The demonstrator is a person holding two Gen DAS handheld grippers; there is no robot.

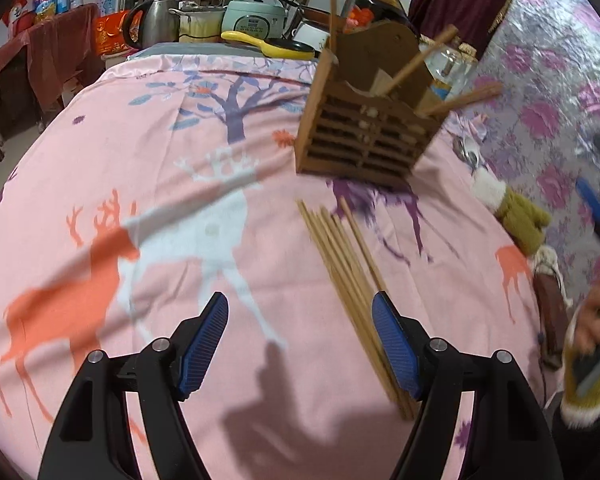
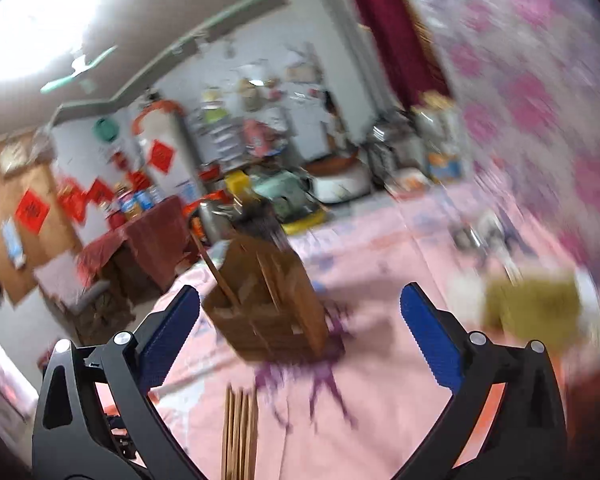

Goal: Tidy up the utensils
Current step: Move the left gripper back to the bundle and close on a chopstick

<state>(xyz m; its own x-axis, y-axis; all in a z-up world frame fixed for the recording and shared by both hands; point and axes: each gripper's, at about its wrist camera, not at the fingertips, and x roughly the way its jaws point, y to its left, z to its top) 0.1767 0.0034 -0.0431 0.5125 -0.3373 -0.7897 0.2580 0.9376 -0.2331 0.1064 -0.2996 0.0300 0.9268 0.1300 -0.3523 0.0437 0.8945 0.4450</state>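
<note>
Here your left gripper (image 1: 300,344) hung with its jaws apart and empty above the pink tablecloth (image 1: 180,240), its right pad just beside the bundle of loose chopsticks (image 1: 340,264). Beyond them stood the wooden holder (image 1: 364,140), three chopsticks already leaning in it. Your right gripper (image 2: 300,336) was spread wide, gripping nothing, facing that holder; its view was blurred.
</note>
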